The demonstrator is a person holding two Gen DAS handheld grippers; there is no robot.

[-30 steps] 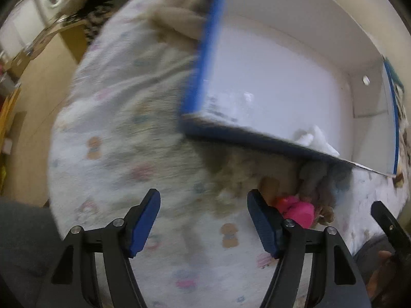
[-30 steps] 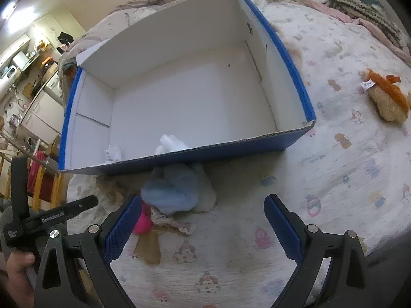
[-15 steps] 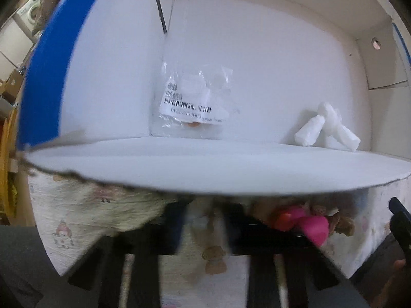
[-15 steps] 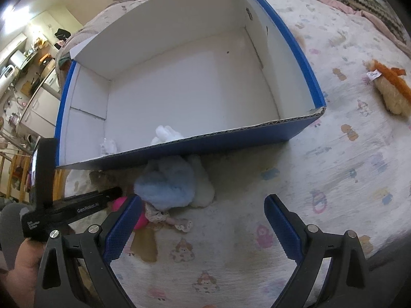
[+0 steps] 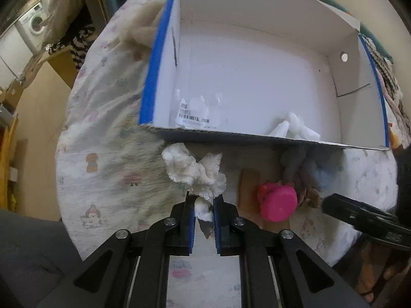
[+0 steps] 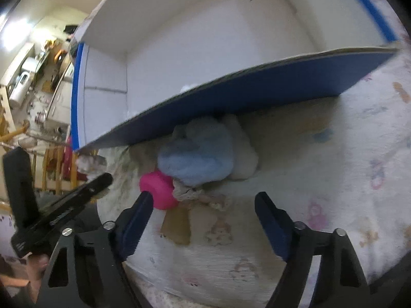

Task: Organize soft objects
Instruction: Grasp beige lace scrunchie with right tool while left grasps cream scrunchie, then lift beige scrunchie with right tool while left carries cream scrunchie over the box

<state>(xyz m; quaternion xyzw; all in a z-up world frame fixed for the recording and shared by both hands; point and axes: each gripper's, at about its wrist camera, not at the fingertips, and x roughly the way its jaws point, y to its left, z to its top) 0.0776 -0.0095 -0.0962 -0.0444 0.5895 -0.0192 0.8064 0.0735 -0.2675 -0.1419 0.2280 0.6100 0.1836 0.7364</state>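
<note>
My left gripper is shut on a frilly white cloth and holds it just in front of the blue-and-white cardboard box. My right gripper is open and empty, low over the bedspread, facing a light blue plush, a white plush behind it and a pink round toy. The pink toy and the plush pile also show in the left wrist view. Inside the box lie a white soft piece and a clear labelled bag.
The box's near wall overhangs the plush pile. A brown flat card lies on the patterned bedspread. The bed edge drops off at the left, with a room and a washing machine beyond.
My left gripper has closed on the white cloth and pulled back from the box. My right gripper has moved down and closer to the plush pile.
</note>
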